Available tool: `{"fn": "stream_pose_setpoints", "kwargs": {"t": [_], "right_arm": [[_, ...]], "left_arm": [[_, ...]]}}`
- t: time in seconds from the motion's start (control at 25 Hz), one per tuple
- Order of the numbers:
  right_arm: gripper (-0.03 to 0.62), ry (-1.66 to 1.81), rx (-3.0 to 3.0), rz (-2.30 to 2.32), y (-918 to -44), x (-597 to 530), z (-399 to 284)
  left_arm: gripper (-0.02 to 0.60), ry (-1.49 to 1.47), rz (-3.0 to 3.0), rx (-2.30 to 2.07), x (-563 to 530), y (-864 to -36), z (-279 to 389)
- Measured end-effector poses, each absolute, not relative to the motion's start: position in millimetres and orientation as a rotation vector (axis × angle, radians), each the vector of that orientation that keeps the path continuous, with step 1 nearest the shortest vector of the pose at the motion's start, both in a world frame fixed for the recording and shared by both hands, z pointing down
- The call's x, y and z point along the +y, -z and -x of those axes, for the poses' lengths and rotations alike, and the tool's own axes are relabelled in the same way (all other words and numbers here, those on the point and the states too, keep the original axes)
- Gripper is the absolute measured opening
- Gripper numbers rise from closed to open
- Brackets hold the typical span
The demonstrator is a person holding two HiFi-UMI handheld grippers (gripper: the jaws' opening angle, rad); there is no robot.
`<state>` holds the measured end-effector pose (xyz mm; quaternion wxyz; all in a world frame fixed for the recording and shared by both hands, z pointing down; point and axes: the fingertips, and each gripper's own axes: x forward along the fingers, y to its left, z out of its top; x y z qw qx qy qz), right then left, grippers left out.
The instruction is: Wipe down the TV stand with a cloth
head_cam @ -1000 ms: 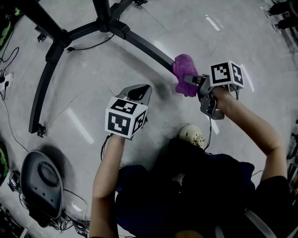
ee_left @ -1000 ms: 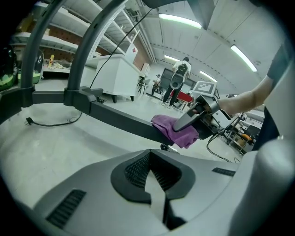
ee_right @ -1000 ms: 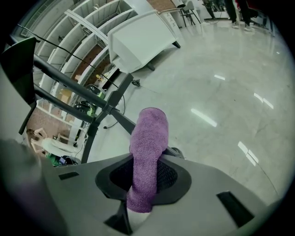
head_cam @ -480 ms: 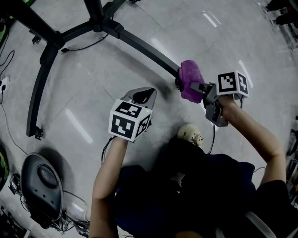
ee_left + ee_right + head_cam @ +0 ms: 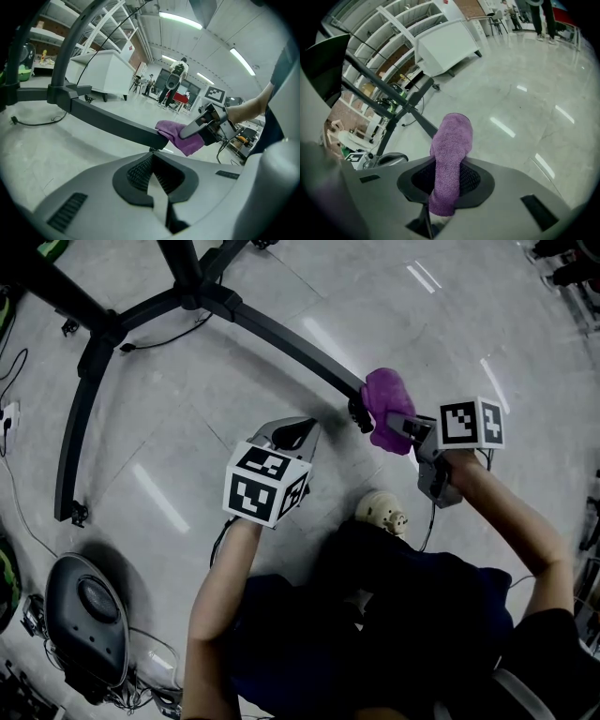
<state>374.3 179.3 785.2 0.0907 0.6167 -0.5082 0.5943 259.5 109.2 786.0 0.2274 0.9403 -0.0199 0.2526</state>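
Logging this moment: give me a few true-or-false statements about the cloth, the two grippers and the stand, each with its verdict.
1. The right gripper is shut on a purple cloth. True.
2. The cloth sits at the hub where the stand's legs meet. False: it is at the outer end of one black stand leg, by its foot.
3. The left gripper holds a second cloth. False: its jaws are together with nothing between them.
4. The stand's base rests on a pale, glossy floor. True.
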Motion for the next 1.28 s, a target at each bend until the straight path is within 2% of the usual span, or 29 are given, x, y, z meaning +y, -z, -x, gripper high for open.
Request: {"fn": "stream_pose_setpoints", "kwargs": {"t": [0.24,0.56,0.8,1.04,1.28], "right_arm": [[0.096,-1.545,-1.734,-1.85,-749.8,132.4,-358.4],[0.095,-1.03,-2.131,-1.734,-658.1,55.3,-300.3],[0.095,-0.982,-2.247,-1.7,-568.9,39.7,-262.0],[0.095,-0.943,-2.21,-1.548,-496.4,73.5,-222.5],[0.095,-1.027,-2.146,-1.525,-398.8,113.1,-206.3]], "left_arm": [[0.005,-0.577,-2.659,-0.1,82.5,-744.1,-256.9],[0.005,-0.411,-2.734,-0.195,37.1,-657.5,-243.8],[0.005,-0.514,-2.829,-0.153,48.9,-574.7,-235.4],[0.005,-0.613,-2.8,-0.051,75.2,-492.8,-209.4],[0.005,-0.585,-2.633,-0.157,103.8,-402.7,-182.3]]}}
